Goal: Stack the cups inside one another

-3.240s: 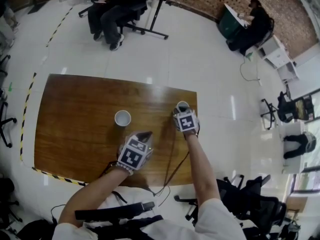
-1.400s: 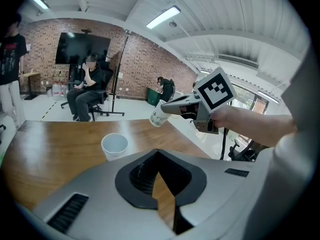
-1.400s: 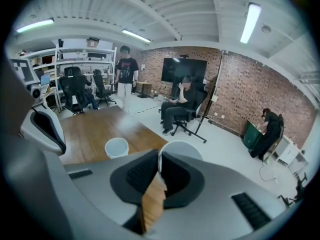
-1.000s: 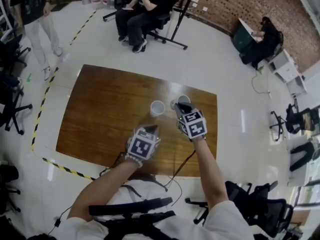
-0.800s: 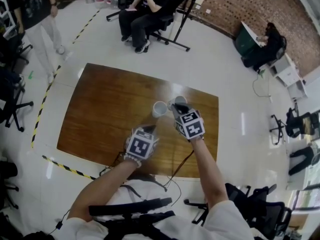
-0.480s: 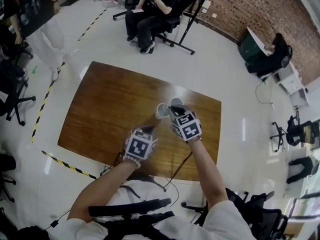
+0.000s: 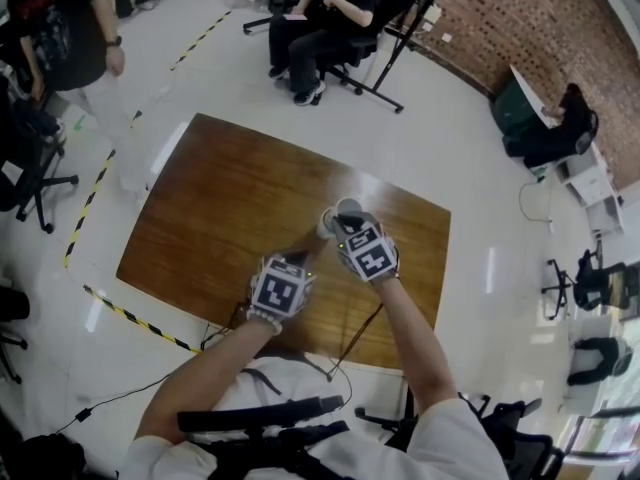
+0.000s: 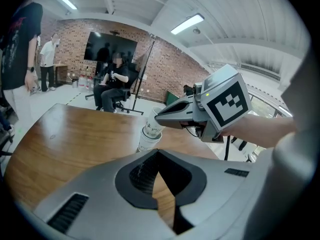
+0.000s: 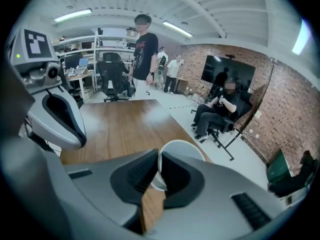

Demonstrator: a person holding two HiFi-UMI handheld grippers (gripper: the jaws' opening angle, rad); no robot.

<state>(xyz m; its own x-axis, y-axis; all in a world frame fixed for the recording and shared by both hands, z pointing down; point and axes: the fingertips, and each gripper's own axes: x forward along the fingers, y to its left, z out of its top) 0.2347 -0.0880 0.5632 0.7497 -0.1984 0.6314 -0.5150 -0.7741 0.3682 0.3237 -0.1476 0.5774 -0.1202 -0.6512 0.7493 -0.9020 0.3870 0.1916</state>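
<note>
On the table (image 7: 200, 208), two cups (image 8: 149, 140).

Upper cup (image 8: 153, 120) white with green print, lower cup (image 8: 147, 142) white; table (image 7: 220, 208) brown wood grain. Left gripper (image 8: 158, 153) and right gripper (image 9: 159, 170) grey, black pads, black-and-white square markers. Floor tape (image 7: 130, 316) yellow-black striped, brick wall (image 9: 280, 109) reddish.

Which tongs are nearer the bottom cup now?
Right: the right tongs grip the upper cup by its rim, directly over the bottom cup; left tongs sit back, apart from it.
</note>
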